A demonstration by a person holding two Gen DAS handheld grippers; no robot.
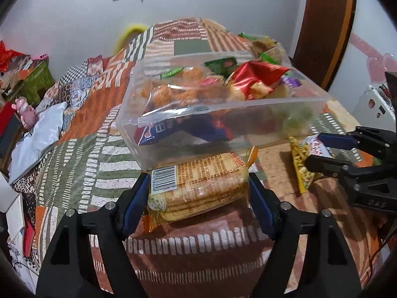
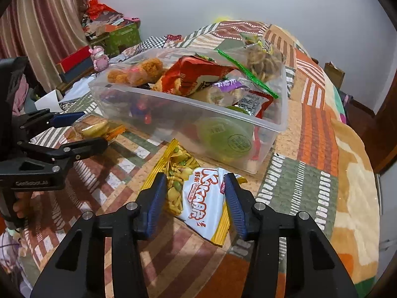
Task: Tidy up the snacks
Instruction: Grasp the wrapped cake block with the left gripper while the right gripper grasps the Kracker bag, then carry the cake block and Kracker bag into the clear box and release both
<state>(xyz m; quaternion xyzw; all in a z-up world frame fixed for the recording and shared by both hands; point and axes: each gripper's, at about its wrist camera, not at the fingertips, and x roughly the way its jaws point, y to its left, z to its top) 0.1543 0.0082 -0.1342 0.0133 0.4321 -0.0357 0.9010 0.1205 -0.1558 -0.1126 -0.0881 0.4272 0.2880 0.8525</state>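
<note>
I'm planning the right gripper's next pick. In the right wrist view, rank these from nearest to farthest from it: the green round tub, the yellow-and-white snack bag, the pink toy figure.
1. Yellow-and-white snack bag, between the right gripper's fingers.
2. Green round tub, ahead inside the clear bin.
3. Pink toy figure, far back left, beyond the bin.

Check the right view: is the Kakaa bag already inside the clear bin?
No, the Kakaa bag lies on the blanket outside the bin, between the open right tongs.
</note>
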